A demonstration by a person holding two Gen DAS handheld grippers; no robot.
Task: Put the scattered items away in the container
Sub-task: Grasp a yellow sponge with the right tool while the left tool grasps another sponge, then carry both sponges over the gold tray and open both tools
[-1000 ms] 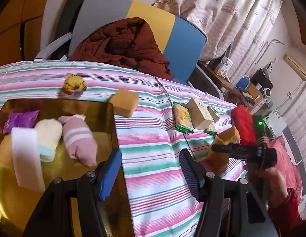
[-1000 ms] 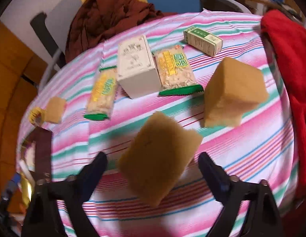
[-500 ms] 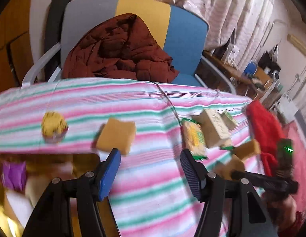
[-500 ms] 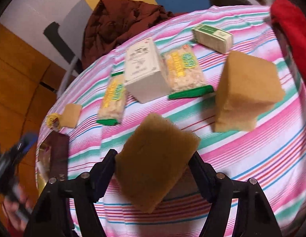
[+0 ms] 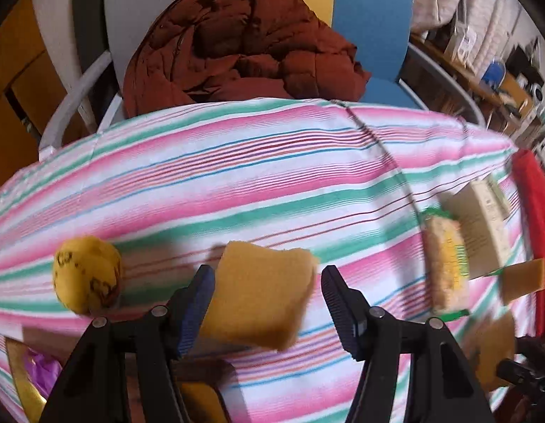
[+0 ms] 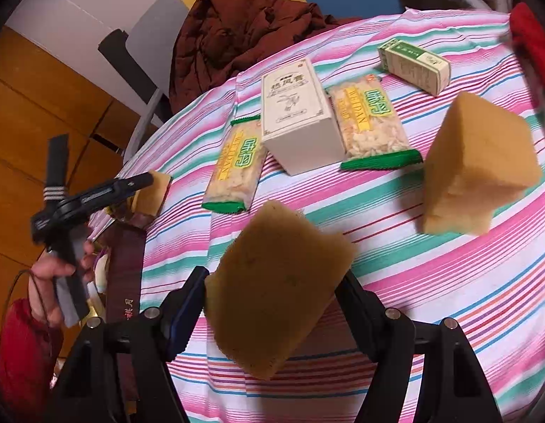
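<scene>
Left claw (image 5: 267,312) now straddling sponge (image 5: 260,294), right claw (image 6: 272,303) closed onto brown sponge (image 6: 276,303)

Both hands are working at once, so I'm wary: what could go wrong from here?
The right gripper, whose jaws have just been closing, pinches the brown sponge by one end; it could slip. The left gripper straddles an orange sponge off-centre, jaws open, beside a yellow ball that could get nudged.

The left gripper (image 5: 265,301) tilts steeply down, jaws apart. The right gripper (image 6: 272,303), just closing, clamps something between its jaws.
</scene>
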